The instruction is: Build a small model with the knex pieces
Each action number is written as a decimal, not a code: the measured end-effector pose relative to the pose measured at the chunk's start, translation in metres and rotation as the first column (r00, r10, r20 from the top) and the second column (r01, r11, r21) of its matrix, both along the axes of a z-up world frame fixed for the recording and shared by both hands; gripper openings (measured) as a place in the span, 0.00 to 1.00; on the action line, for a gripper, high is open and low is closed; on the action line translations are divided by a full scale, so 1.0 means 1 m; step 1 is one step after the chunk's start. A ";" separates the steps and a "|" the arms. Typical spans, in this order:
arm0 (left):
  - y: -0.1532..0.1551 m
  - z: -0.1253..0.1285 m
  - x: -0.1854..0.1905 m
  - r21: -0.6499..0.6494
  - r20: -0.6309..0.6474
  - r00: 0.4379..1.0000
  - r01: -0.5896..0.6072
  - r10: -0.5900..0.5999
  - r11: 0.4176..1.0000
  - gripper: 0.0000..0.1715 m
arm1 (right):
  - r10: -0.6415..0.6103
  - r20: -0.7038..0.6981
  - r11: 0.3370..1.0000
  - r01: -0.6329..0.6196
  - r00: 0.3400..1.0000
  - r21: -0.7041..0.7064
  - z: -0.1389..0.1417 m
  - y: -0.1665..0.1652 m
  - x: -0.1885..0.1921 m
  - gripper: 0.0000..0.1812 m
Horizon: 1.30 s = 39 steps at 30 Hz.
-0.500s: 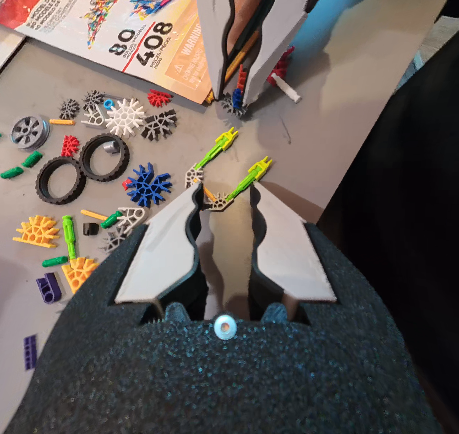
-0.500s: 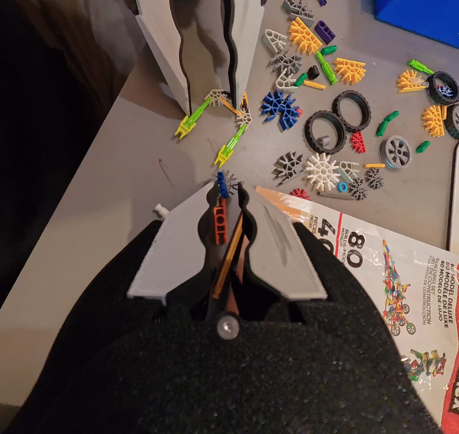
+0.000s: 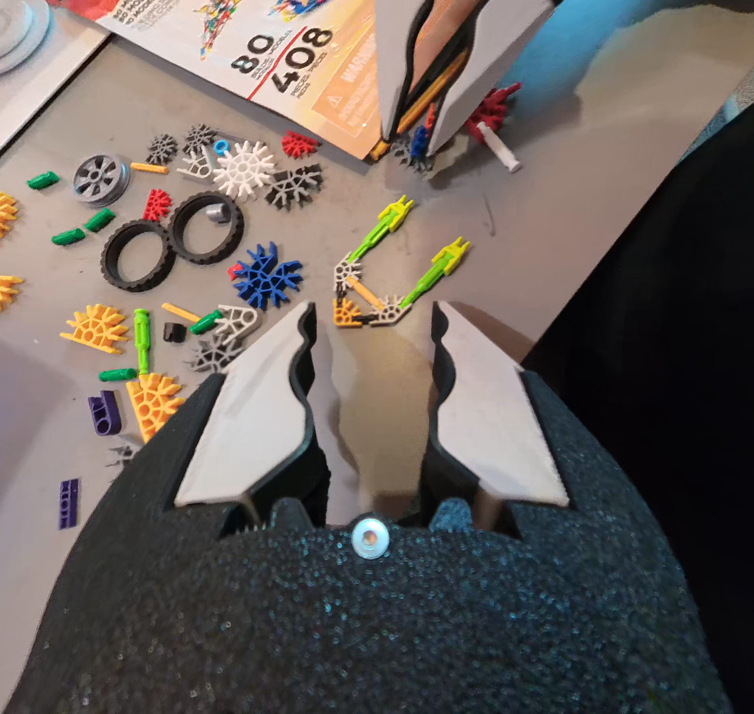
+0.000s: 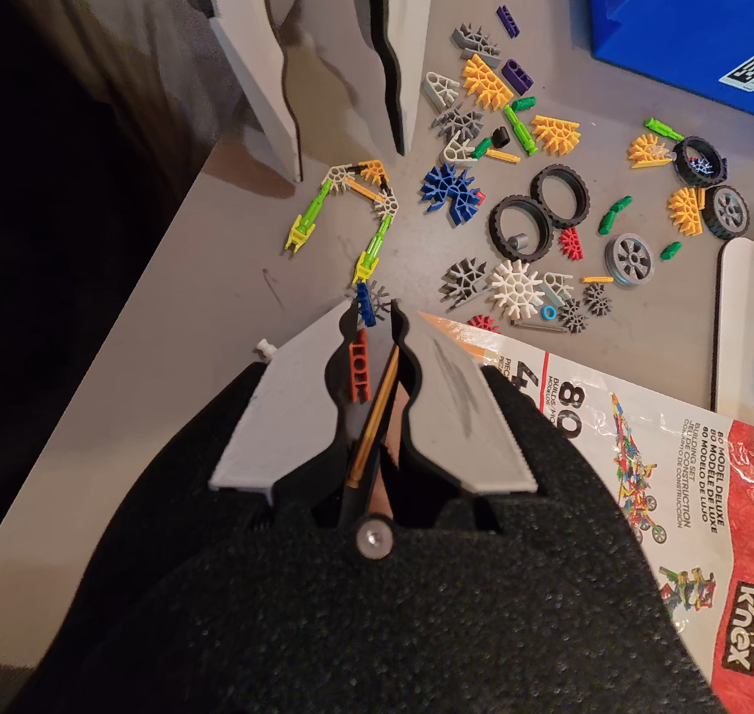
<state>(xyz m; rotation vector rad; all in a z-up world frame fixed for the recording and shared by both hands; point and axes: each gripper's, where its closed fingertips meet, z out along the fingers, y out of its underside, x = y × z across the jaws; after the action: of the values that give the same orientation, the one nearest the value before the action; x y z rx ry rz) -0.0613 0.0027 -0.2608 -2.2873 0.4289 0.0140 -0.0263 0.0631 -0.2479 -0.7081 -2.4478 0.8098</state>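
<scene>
A small flat assembly (image 3: 379, 286) of grey and orange connectors, a yellow rod and two green rods with yellow ends lies on the grey table, just past my left gripper (image 3: 373, 310). That gripper is open and empty, its tips apart from the assembly. In the right wrist view the assembly (image 4: 359, 192) lies below the open left gripper (image 4: 350, 163). My right gripper (image 4: 372, 306) is shut on another rod-and-connector piece (image 4: 359, 367): an orange-red block, a blue and a grey connector at the tips, and a long yellow rod. It also shows in the left wrist view (image 3: 412, 139).
Loose parts lie to the side: two black tyres (image 3: 171, 241), a blue connector (image 3: 267, 276), a white snowflake connector (image 3: 245, 167), yellow fans, green rods. A printed sheet (image 4: 612, 449) lies under the right gripper. A blue box (image 4: 673, 20) stands farther off. The table edge (image 4: 122, 327) runs close by. Some 8 cm of space lies between my two pairs of fingers.
My left gripper has opened wider and drawn back from the flat assembly, which now lies free on the table. The right gripper keeps its hold and has hardly moved.
</scene>
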 end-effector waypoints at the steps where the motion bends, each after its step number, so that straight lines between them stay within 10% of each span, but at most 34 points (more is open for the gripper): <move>1: -0.001 -0.002 -0.001 -0.013 0.002 1.000 0.009 -0.009 1.000 0.31 | -0.001 0.000 1.000 0.001 1.000 -0.001 0.000 0.000 0.000 0.08; 39: -0.004 -0.008 0.013 -0.011 0.049 0.998 0.041 -0.040 0.999 0.29 | -0.001 0.005 1.000 0.001 1.000 -0.021 0.002 0.003 0.004 0.08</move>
<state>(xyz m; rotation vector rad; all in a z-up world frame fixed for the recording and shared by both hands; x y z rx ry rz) -0.0481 -0.0013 -0.2686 -2.2853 0.4509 -0.0652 -0.0225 0.0664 -0.2460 -0.7201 -2.4467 0.8350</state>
